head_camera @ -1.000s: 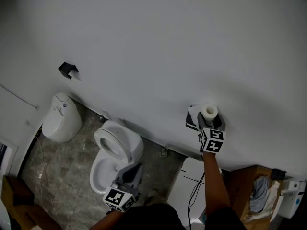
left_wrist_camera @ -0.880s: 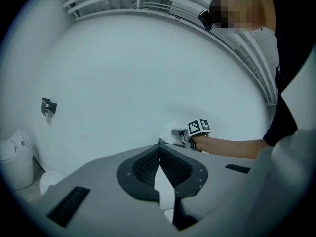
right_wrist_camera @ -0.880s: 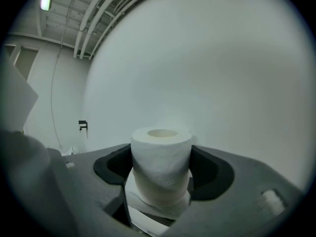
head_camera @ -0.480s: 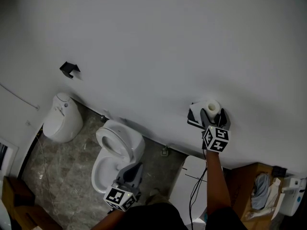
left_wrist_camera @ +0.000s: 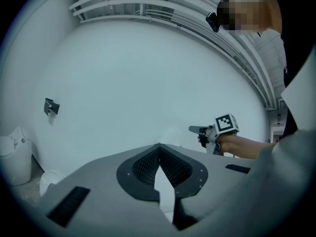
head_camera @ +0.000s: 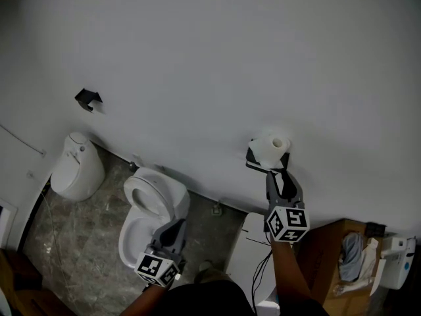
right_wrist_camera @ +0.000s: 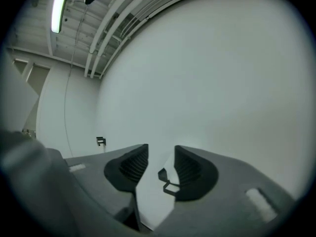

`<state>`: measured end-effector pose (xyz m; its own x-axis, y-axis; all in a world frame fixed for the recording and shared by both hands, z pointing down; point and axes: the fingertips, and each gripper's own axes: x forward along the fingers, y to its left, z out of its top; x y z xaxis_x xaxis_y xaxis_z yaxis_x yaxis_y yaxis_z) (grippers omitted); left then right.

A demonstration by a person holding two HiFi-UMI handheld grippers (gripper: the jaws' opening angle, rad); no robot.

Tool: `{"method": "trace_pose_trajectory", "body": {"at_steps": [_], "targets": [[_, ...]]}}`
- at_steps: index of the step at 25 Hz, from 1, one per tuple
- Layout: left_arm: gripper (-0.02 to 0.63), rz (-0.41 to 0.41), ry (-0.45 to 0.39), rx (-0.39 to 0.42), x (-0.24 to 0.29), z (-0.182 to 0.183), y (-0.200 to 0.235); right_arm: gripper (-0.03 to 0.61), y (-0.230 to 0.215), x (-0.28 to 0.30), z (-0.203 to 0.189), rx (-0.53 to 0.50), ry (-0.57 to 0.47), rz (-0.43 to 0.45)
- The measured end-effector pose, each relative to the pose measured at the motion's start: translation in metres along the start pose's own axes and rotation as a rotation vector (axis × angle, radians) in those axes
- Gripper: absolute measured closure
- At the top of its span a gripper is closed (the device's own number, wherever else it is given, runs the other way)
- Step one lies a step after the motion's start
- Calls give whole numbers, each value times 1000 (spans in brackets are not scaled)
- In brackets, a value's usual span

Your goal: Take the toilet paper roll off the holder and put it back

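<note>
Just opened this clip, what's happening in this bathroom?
A person holds a tool in each hand, facing a white wall. The roll sits on its holder on the wall. The right tool is just short of the roll and clear of it, with nothing between its jaws, which are apart and have just been closing. The left tool hangs low by the toilet, shut and empty.

Head view looks steeply down along the wall (head_camera: 197, 58) from above. Both gripper views face that wall level, the right one nearer. All 3 views share its black hook (head_camera: 87, 99).
</note>
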<state>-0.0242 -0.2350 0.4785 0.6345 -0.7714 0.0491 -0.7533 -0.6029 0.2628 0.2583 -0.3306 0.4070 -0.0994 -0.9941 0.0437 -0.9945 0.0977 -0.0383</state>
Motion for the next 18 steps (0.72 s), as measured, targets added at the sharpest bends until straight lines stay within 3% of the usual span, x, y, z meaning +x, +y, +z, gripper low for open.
{"method": "trace_pose_trajectory", "body": {"at_steps": [2, 8, 13, 18], "targets": [[597, -2, -4, 12, 3, 3, 3, 499, 11, -24, -5, 16, 5, 13], [597, -28, 2, 6, 18, -5, -4, 578, 24, -87, -42, 33, 49, -34], [597, -41, 8, 22, 26, -6, -12, 580, 25, -106, -63, 59, 81, -45], [597, -55, 10, 42, 31, -4, -15, 580, 32, -118, -62, 15, 75, -33]]}}
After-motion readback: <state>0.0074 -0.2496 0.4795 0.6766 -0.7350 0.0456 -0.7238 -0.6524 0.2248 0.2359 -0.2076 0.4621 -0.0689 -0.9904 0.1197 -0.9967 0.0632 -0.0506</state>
